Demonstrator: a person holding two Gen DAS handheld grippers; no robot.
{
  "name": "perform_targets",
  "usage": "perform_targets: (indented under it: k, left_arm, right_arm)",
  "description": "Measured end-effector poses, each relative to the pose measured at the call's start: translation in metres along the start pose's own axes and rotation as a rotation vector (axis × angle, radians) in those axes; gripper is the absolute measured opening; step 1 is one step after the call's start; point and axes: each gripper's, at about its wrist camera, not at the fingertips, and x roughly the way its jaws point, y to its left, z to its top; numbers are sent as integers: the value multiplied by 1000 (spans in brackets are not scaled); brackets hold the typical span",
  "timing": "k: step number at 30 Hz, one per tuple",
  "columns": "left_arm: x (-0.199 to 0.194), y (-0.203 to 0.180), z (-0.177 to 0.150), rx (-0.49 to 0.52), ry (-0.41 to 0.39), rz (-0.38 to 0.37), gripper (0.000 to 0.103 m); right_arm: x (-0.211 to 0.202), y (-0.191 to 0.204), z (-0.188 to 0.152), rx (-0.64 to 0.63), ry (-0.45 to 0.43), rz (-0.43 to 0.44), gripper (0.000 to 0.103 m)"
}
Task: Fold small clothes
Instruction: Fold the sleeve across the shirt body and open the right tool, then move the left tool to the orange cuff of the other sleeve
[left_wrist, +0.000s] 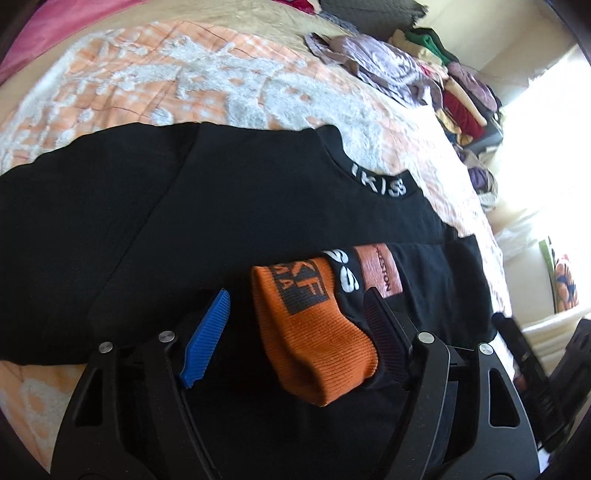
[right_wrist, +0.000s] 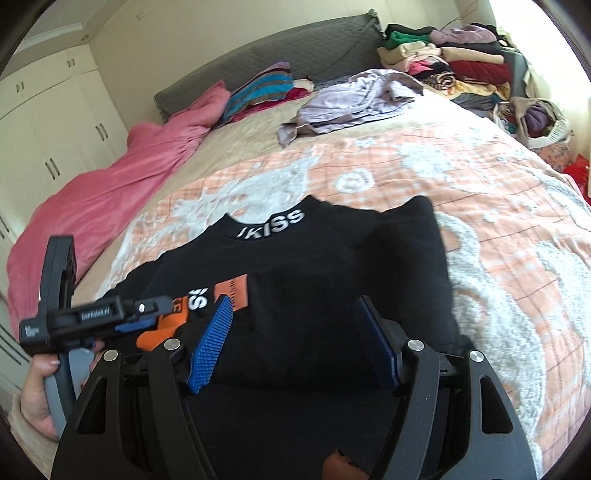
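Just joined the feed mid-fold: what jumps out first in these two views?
A black sweatshirt with white lettering on its collar lies spread on the orange-and-white blanket. Its bright orange cuff sits between the open jaws of the left hand-held gripper. At the bed's far corner, a heap of clothes is piled up.

Black sweatshirt (right_wrist: 295, 288), white collar lettering, orange cuff (left_wrist: 314, 332), partly folded, flat on bedspread (right_wrist: 498, 206)

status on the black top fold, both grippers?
Left gripper open, orange cuff between its jaws, not pinched. Right gripper open, empty, over the black top. Sleeves folded in. Nothing in the way.
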Motion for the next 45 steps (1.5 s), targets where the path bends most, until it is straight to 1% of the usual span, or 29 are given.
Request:
perform_targets:
  k: [1,3,4,5,7,8,11,14,16,18,19,21,24,25,27,30,33,34,36,39,40,42,43,45]
  left_arm:
    - [4,-2,0,3,12,-3,58]
    - [9,-5,-1,9,14,12,19]
    - [11,-6,-1,13,12,20,16]
    - [11,-8,1,13,13,10,10]
    - [6,-14,5,6,-5,-18,7]
    - [-1,-21,10,16,-34,-31,6]
    - [-29,-38,19,65,-116,-63,5]
    - [-53,-46,24,108,-192,-48,5]
    - [-65,-40,26,106,-209,-52,5]
    - [-67,-34,26,92,-211,-59,5]
    - [-67,-29,26,90,-216,-49,5]
    - [-60,-22,24,87,-204,-13,5]
    - [-40,-13,20,77,-135,4,5]
    - [-33,-9,16,74,-117,20,6]
    - [-28,-3,13,74,-103,50,9]
    - [-30,4,10,77,-123,102,16]
    - [-42,3,7,107,-176,163,24]
    - [-45,-1,5,125,-193,184,26]
    - [-45,-6,1,159,-188,192,32]
    - [-24,-11,-7,223,-108,220,34]
    - [-16,-8,-8,221,-84,236,34]
    - [-3,2,-12,208,-57,257,41]
    - [-1,5,-13,204,-59,258,44]
    - [-3,11,-13,182,-71,226,44]
  right_arm:
    - [-1,-3,1,6,-4,1,68]
    - [-4,-8,3,22,-9,6,68]
    - [-6,-11,4,30,-14,2,68]
    - [-9,-14,5,35,-19,-2,68]
    - [-14,-23,7,47,-34,-20,68]
    - [-16,-28,8,54,-40,-33,68]
    - [-21,-44,10,90,-43,-66,68]
    - [-27,-64,11,136,-50,-91,68]
    - [-30,-72,12,152,-57,-106,68]
    - [-32,-80,12,172,-61,-131,68]
    - [-32,-82,12,178,-61,-134,68]
    - [-30,-86,11,187,-53,-142,68]
    - [-25,-82,10,170,-38,-144,68]
    - [-23,-79,9,160,-33,-143,68]
    - [-16,-70,8,129,-19,-137,68]
    - [-5,-53,5,77,10,-118,68]
    - [7,-35,-1,32,47,-77,68]
    - [12,-30,-3,21,60,-66,68]
    - [22,-23,-7,2,88,-62,68]
    - [39,-22,-14,-2,145,-94,68]
    - [44,-24,-16,4,164,-106,68]
    - [50,-28,-19,24,182,-108,68]
    - [51,-29,-19,26,181,-106,68]
    - [51,-28,-18,23,175,-105,68]
